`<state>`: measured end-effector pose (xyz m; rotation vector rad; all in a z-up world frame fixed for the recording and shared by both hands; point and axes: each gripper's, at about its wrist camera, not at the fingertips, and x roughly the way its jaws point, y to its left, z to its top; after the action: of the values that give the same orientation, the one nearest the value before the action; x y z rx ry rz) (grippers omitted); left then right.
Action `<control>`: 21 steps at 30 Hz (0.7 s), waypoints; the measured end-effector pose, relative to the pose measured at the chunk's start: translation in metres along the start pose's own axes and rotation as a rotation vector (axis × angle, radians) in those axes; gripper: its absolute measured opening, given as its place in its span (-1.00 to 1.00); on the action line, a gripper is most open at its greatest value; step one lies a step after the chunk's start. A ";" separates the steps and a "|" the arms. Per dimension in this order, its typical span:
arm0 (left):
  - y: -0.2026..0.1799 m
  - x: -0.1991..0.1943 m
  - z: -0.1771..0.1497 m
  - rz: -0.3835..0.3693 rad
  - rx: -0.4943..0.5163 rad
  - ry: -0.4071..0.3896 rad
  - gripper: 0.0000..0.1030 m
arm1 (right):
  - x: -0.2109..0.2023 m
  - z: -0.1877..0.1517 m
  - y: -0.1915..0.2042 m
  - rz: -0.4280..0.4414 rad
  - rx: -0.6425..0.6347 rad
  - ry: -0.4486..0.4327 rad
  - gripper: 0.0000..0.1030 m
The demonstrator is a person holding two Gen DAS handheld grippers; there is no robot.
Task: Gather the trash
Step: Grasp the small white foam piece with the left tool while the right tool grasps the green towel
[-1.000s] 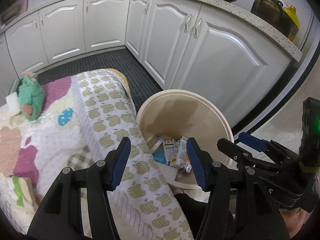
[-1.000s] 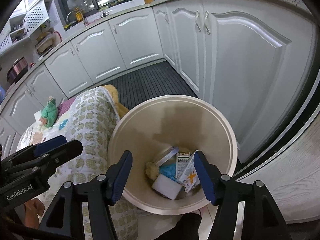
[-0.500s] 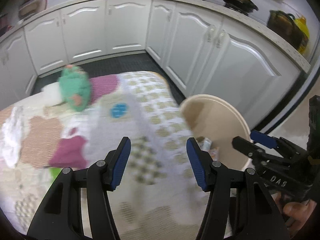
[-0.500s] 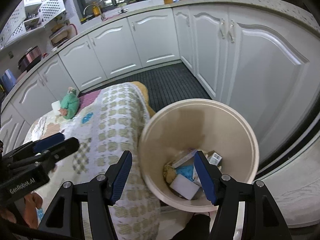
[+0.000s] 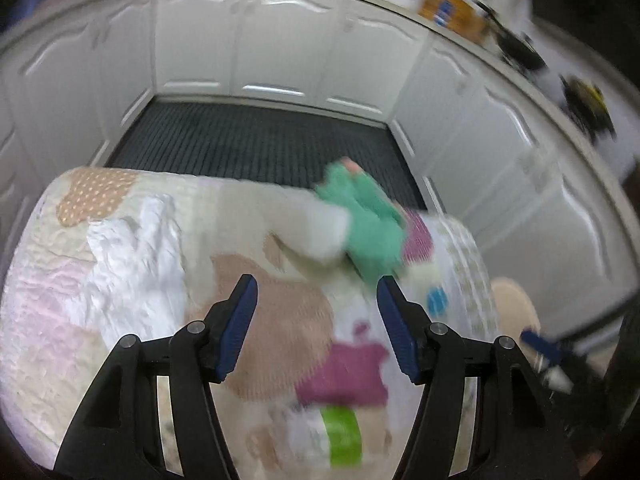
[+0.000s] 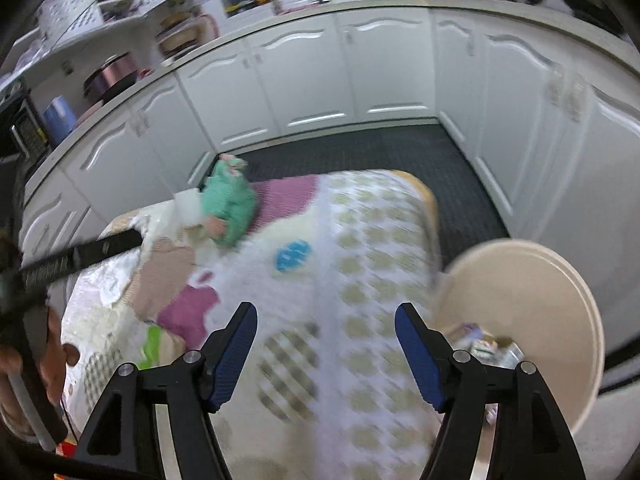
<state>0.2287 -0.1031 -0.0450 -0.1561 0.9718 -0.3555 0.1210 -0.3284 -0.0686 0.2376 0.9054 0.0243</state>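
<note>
A beige round bin [image 6: 532, 320] stands on the floor at the right of the patchwork-covered table [image 6: 320, 280]; cartons and wrappers [image 6: 486, 346] lie in it. Its rim shows blurred in the left wrist view [image 5: 516, 308]. A crumpled white tissue [image 5: 132, 256] lies at the table's left. A white and green packet [image 5: 340, 436] lies near its front edge, also in the right wrist view [image 6: 152, 344]. My left gripper [image 5: 316, 324] is open and empty above the table's middle. My right gripper [image 6: 324, 352] is open and empty above the table's right part.
A green plush toy [image 5: 368, 216] lies at the table's far side next to a white block [image 6: 188, 204]. White kitchen cabinets [image 6: 360, 72] ring a dark ribbed floor mat [image 5: 256, 140]. Pots stand on the counter [image 5: 584, 100].
Both grippers have swung left, away from the bin and over the table. The bin has slid to the right edge of both views. Both stay open and empty.
</note>
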 end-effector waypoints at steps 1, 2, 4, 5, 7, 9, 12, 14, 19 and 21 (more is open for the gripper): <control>0.006 0.005 0.009 -0.004 -0.040 0.005 0.20 | 0.004 0.004 0.004 0.005 -0.008 0.000 0.34; 0.012 0.012 0.016 -0.012 -0.078 0.015 0.20 | 0.010 0.010 0.007 0.010 -0.016 0.003 0.34; 0.018 0.025 0.027 -0.029 -0.137 0.038 0.21 | 0.022 0.020 0.014 0.028 -0.026 0.008 0.34; 0.020 0.031 0.031 -0.034 -0.163 0.051 0.21 | 0.026 0.023 0.017 0.034 -0.030 0.011 0.34; 0.023 0.045 0.036 -0.046 -0.215 0.077 0.21 | 0.033 0.028 0.021 0.042 -0.037 0.014 0.34; 0.026 0.055 0.040 -0.050 -0.258 0.088 0.21 | 0.039 0.034 0.025 0.053 -0.047 0.016 0.34; 0.028 0.064 0.043 -0.060 -0.295 0.076 0.29 | 0.045 0.039 0.025 0.061 -0.052 0.018 0.35; 0.027 0.069 0.043 -0.078 -0.316 0.075 0.35 | 0.048 0.040 0.022 0.066 -0.047 0.020 0.36; 0.021 0.083 0.040 -0.089 -0.311 0.106 0.35 | 0.058 0.045 0.021 0.071 -0.038 0.034 0.37; 0.023 0.084 0.038 -0.087 -0.314 0.102 0.31 | 0.060 0.046 0.022 0.071 -0.042 0.035 0.37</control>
<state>0.3080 -0.1129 -0.0956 -0.4704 1.1205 -0.2912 0.1955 -0.3086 -0.0829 0.2307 0.9296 0.1139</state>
